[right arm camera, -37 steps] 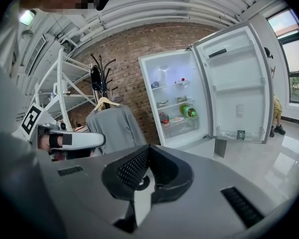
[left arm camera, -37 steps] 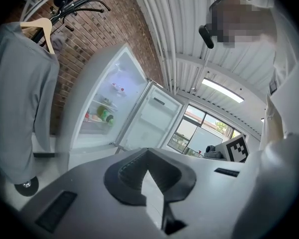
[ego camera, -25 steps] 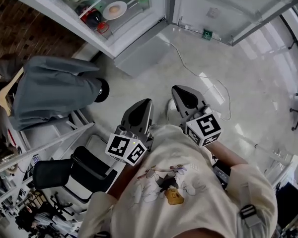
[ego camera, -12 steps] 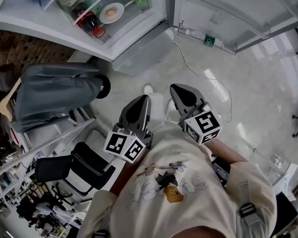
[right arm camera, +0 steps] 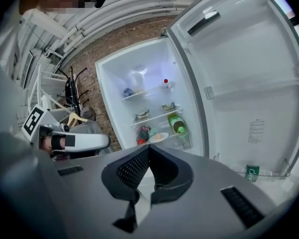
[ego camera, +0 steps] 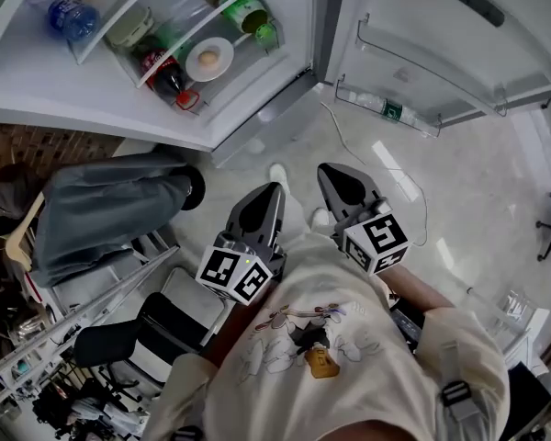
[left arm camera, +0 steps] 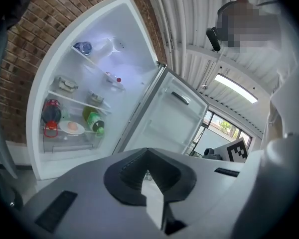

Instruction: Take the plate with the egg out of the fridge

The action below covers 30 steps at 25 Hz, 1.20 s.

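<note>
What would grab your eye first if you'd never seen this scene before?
The open fridge fills the top of the head view, lit inside, its door swung wide to the right. On a lower shelf a white plate carries an egg, between a dark bottle and a green bottle. Below, the left gripper and right gripper point towards it, both shut and empty.

We see the fridge's (ego camera: pixel 285 26) lowest shelf (ego camera: pixel 241 51) bearing the plate with the egg (ego camera: pixel 209 59), set between a dark cola bottle (ego camera: pixel 165 79) and a green bottle (ego camera: pixel 253 16). The shelf above holds a lidded container (ego camera: pixel 129 28), and higher still lies a blue water bottle (ego camera: pixel 73 15). On the pale glossy floor (ego camera: pixel 477 173) below stands a white shoe (ego camera: pixel 277 175).
</note>
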Motion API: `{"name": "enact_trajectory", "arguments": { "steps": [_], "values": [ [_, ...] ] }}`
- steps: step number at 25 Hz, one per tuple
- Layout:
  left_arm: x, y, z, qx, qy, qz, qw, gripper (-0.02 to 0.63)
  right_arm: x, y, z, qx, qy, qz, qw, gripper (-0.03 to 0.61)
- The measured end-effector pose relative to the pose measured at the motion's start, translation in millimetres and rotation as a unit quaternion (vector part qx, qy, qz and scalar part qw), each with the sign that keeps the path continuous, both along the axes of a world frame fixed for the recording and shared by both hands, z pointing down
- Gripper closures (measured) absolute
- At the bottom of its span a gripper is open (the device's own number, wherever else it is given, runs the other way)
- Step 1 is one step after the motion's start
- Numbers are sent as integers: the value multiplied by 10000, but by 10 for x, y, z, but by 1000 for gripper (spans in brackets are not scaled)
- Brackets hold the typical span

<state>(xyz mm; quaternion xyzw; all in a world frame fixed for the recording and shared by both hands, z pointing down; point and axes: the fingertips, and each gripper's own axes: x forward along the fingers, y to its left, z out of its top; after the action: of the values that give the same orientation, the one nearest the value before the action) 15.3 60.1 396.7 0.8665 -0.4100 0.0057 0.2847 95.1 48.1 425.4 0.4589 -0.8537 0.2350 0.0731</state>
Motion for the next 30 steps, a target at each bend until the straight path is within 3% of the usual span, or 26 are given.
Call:
{"name": "enact_trajectory", "arguments": {
  "steps": [12,16,21,26,30],
  "values": [
    [-268,-1002,-48,188,167,583,9980,617,-500,-1037,-99,185,212,-103,9996,572],
    [-414,-1229,40,14,270,692,9972,617,-684,-1267,-123,266,243,-47,9993,572],
    [-545,-1449,148,-193,686,730,9948,617,-782,-1446,-48,225,320,61,9992,572],
    [-481,-1483,251,-279,723,935,9926,617,-819,-1560,-25,186,306,168,9992,572],
    [-426,-1550,245,-406,1013,845,9904,617,-813,-1622,-20,186,311,117,9993,572]
  ]
}}
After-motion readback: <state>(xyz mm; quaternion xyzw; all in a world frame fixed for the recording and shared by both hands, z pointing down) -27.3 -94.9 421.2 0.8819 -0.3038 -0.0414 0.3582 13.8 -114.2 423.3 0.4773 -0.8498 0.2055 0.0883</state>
